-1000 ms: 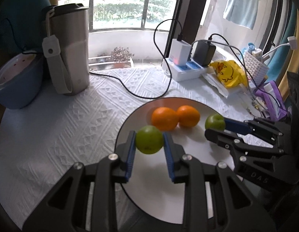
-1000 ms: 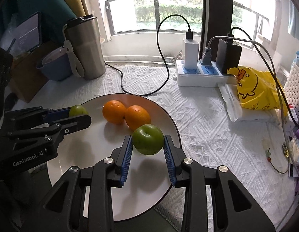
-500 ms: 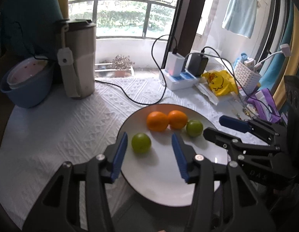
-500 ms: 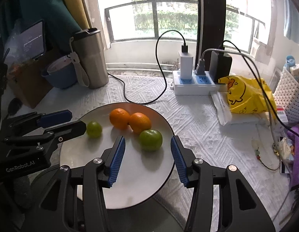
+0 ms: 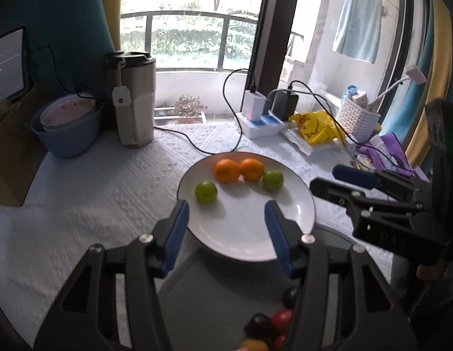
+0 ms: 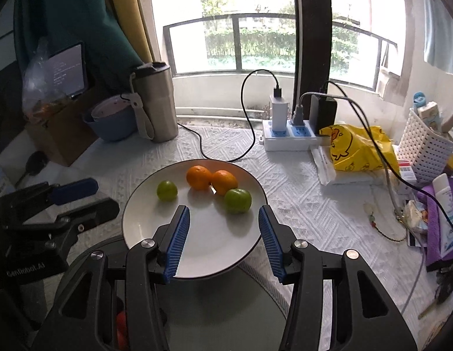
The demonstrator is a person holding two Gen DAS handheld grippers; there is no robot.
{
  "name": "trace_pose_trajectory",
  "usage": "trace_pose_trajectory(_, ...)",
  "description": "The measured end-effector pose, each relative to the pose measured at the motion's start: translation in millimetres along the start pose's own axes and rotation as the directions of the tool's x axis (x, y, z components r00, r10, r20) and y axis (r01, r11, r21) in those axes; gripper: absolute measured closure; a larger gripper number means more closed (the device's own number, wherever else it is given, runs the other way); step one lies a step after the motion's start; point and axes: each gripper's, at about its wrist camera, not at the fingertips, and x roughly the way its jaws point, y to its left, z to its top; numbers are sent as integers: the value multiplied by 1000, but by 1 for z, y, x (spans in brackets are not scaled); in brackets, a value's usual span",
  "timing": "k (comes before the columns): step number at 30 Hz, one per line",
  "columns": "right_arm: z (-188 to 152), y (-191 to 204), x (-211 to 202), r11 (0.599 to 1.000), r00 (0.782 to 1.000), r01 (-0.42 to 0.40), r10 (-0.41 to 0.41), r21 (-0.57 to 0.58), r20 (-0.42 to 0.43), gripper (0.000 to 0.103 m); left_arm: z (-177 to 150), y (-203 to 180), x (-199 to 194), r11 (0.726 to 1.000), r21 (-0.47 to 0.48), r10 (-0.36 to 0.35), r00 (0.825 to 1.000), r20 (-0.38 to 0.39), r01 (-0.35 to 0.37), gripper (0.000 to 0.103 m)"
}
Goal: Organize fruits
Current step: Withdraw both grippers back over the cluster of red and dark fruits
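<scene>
Both hand-held grippers (image 5: 226, 228) (image 6: 223, 234) released green fruits (image 5: 206, 192) (image 6: 238, 200), apparently resting on plate (image 5: 246, 234)

A plate (image 6: 197, 266) sits at the near edge of the tabletop (image 6: 299, 199), with two oranges (image 6: 199, 177) touching at its far rim, one plum (image 6: 167, 190) left of them and another plum (image 6: 238, 200) just right; behind, a tumbler (image 6: 156, 102) stands toward the far left edge and a power strip (image 6: 287, 139) toward the far right

A home by a balcony window (image 6: 255, 44): a hung towel (image 5: 358, 29), curtains (image 6: 124, 14), a cloth-covered table (image 6: 299, 193) with a power strip (image 6: 287, 140).
</scene>
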Motion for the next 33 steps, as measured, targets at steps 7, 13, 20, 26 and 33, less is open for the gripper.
trace_pose_trajectory(7, -9, 3, -25, 1000, 1000, -6, 6, 1, 29, 51, -15, -10, -25, 1000, 11, 9, 1000, 24, -9, 47)
trace_pose_trajectory(13, -23, 5, -39, 1000, 999, -17, 17, 1, 31, 51, -28, -16, -42, 1000, 6, 12, 1000, 28, -12, 47)
trace_pose_trajectory(20, -41, 7, -52, 1000, 999, -27, 26, 14, 27, 51, -47, -19, -53, 1000, -2, 8, 1000, 14, -8, 47)
trace_pose_trajectory(26, -60, 12, -58, 999, 999, -34, 34, 22, 5, 51, -66, -20, -58, 1000, -14, 1, 1000, -9, -1, 47)
trace_pose_trajectory(33, -83, 26, -60, 998, 998, -56, 57, 17, -36, 51, -90, -18, -59, 999, -32, -4, 999, -46, 3, 47)
